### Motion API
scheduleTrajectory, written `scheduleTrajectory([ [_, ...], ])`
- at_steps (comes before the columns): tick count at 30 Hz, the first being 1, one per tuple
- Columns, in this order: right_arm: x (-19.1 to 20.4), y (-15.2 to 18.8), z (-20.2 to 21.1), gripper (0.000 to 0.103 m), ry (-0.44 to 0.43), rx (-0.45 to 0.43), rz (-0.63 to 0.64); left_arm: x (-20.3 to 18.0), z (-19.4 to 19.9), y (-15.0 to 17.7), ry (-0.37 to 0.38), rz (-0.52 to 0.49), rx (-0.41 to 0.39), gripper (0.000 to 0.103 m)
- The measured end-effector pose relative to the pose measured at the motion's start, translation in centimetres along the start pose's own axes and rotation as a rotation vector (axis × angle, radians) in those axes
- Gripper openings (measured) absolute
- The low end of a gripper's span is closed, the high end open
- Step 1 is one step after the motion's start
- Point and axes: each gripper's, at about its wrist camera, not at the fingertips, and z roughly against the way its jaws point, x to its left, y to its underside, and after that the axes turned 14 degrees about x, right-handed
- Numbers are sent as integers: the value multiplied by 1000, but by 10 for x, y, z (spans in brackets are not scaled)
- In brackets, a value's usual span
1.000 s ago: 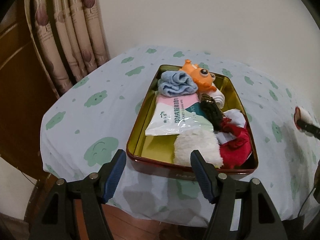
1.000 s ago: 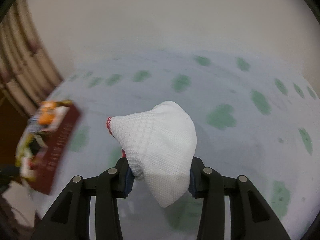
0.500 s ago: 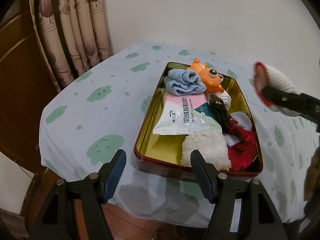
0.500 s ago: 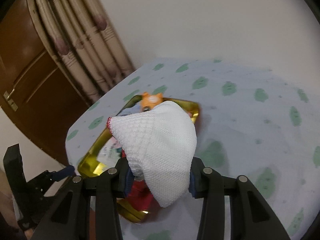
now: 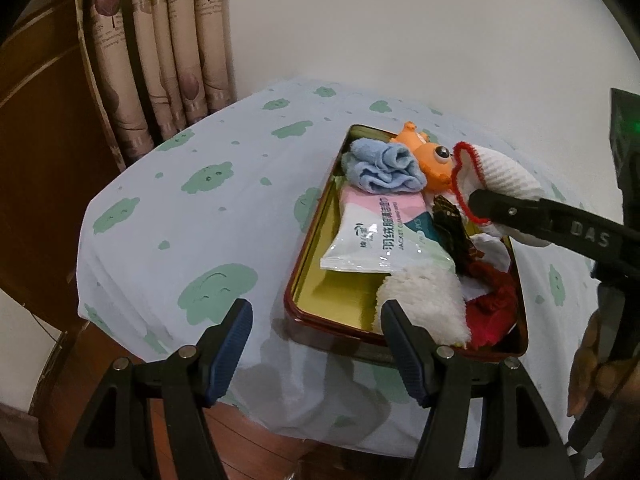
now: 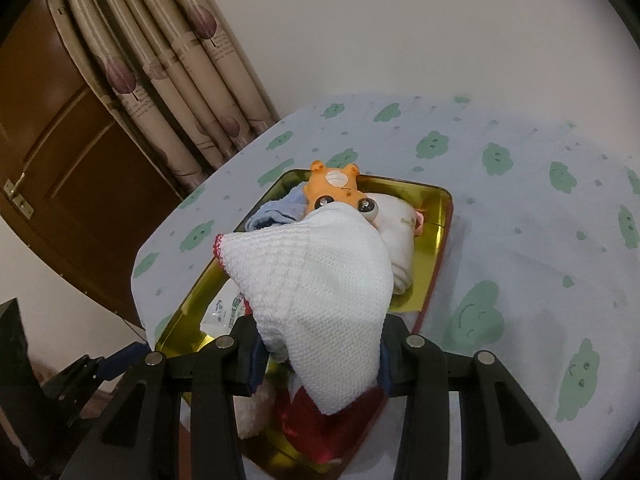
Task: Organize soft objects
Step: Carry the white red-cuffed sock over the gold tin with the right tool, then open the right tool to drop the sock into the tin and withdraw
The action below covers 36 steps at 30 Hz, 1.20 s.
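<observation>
**White cloth held over the tin**

The right gripper (image 6: 318, 354) has its jaws clamped on a white knit cloth (image 6: 316, 288) with a red edge, holding it in the air above the gold tin (image 5: 320, 292) on the desk (image 5: 200, 208). The tin's pretty full: blue towel (image 5: 384, 166), orange toy (image 5: 430, 160), wipes pack (image 5: 380, 236), fluffy white thing (image 5: 424, 304), red cloth (image 5: 490, 308). The left gripper (image 5: 316, 346) sits at the tin's near edge, jaws wide apart, holding nothing.

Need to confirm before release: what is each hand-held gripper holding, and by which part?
Right hand-held gripper pinches the white knitted cloth near its lower folded part; left hand-held gripper holds nothing.
</observation>
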Motion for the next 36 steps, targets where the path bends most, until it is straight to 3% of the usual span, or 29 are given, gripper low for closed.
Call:
scheduleTrajectory([
  [16,9,-10,-48,41,118,85,61,-6,1,3,-1,-32,-7,69],
  [19,10,-8,-45,48,126,74,59,-8,6,3,-13,-38,-31,69],
  [23,20,0,-26,90,238,-30,91,-8,9,3,-7,-40,-43,69],
  [29,41,22,12,93,283,-169,150,-10,15,4,-2,-54,-73,69],
  [36,31,71,59,95,220,-334,-4,-5,35,6,-15,-90,-151,69],
])
